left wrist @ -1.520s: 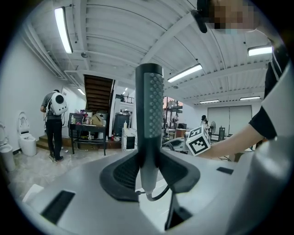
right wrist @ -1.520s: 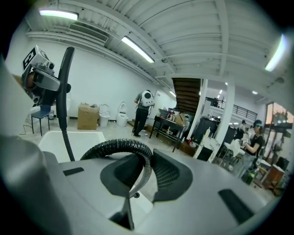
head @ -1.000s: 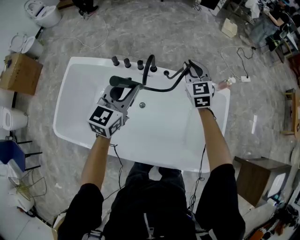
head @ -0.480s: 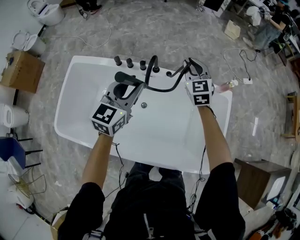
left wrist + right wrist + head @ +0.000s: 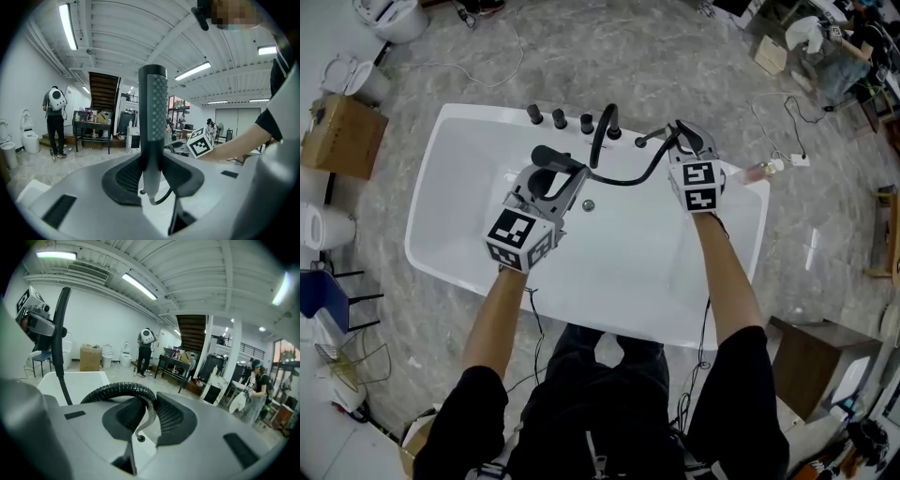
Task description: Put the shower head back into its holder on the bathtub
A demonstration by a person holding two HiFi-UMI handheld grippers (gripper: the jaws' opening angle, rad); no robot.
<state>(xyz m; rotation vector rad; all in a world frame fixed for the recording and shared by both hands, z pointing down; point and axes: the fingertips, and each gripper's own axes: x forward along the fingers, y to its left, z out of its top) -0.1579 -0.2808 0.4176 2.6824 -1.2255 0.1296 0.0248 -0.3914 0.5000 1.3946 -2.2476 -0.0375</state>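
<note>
Head view: left gripper point(image 5: 558, 176) carries shower head point(image 5: 548, 157) over bathtub point(image 5: 619, 272) basin, near fittings point(image 5: 560, 118) on far rim; holder not told apart. Right gripper point(image 5: 679, 137) on hose point(image 5: 623, 180).

Left gripper view: jaws clamped on shower head point(image 5: 152, 131), upright. Risk: head twists in grip if hose tugs.

Right gripper view: jaws pinch hose point(image 5: 119, 391) at bend. Risk: taut hose drags head off line, misses holder.

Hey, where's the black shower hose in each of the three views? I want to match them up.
Head view: hose curves over the bathtub, centre right.
Left gripper view: a short bit of hose low centre, under the shower head.
Right gripper view: hose loops at centre, in the right tongs.
Shared landmark: dark staircase, both gripper views.
</note>
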